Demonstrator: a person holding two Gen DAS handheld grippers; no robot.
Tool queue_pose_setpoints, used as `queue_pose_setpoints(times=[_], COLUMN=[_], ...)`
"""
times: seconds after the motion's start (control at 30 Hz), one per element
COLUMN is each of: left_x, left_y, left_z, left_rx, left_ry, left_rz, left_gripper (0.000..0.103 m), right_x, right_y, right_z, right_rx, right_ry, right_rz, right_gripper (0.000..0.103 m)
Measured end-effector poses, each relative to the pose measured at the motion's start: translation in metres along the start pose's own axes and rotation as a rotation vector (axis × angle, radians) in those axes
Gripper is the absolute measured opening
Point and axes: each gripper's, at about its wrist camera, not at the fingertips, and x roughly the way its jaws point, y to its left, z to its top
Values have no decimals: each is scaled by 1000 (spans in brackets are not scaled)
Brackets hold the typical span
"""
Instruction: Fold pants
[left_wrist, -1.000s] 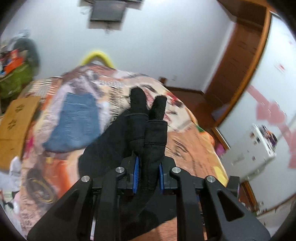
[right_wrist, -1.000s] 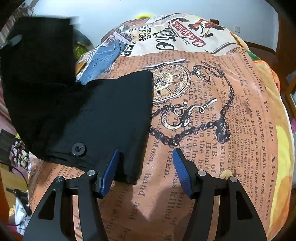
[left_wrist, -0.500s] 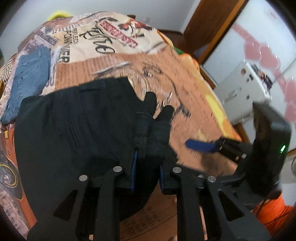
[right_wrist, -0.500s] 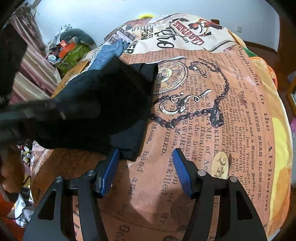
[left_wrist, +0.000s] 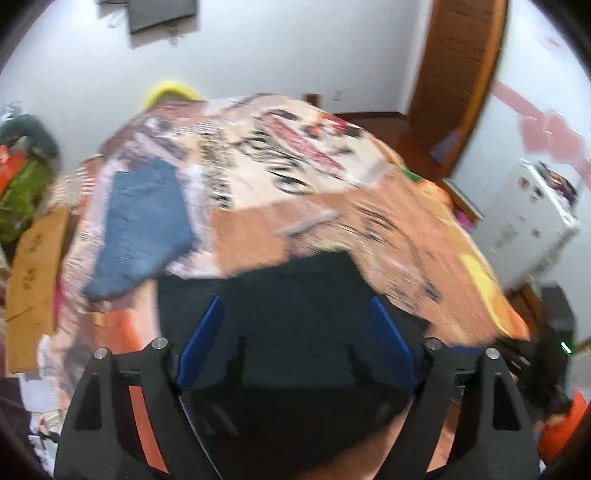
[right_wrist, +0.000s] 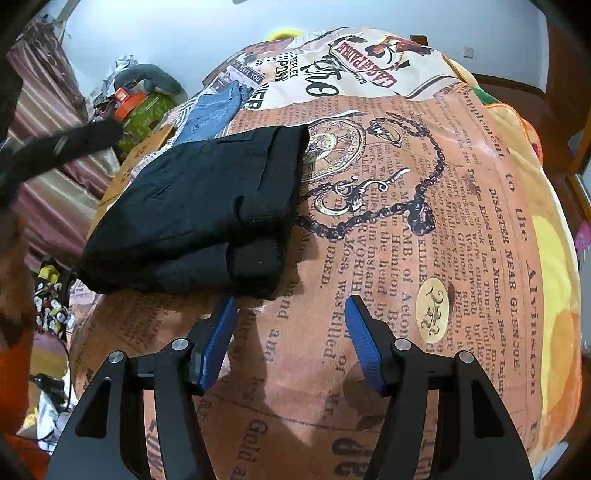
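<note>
1. Printed bedspread (right_wrist: 424, 229) covers the bed; jeans (right_wrist: 214, 110) lie far left.
2. Black pants (right_wrist: 207, 210) rest folded, soft and limp; their thick cuff edge looks best to take.
3. Left tool (left_wrist: 295, 343) just opened wide over them, nothing gripped.
4. Right tool (right_wrist: 291, 332) gapes empty beside them.

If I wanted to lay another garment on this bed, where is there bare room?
The widest bare stretch is the newspaper-print bedspread right of the folded black pants, from the pocket-watch print to the bed's far edge. The left side is crowded: the pants lie there, with folded blue jeans just beyond.
</note>
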Motion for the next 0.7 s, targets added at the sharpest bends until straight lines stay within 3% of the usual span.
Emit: queue_pose_setpoints(times=[0.13,0.3,0.43,0.53,0.7], left_x=[43,110,156,169,149], left_y=[47,95,118,128,130], left_z=[27,35,17,-2,-20], left_rx=[-14,-62,-70,-110,-140], left_ry=[58,201,316,330,317], left_rz=[148,199,253,216,173], left_gripper=[85,85,85,86,86], right_x=[-2,1,3,2,0], right_y=[7,10,8,7,8], right_z=[-1,0,0,1,2], right_rx=[-3,-1,14,22,12], right_ry=[-2,4,8,8,9], right_rz=[4,3,-3,-11,-38], right_gripper=[57,57,57,57,57])
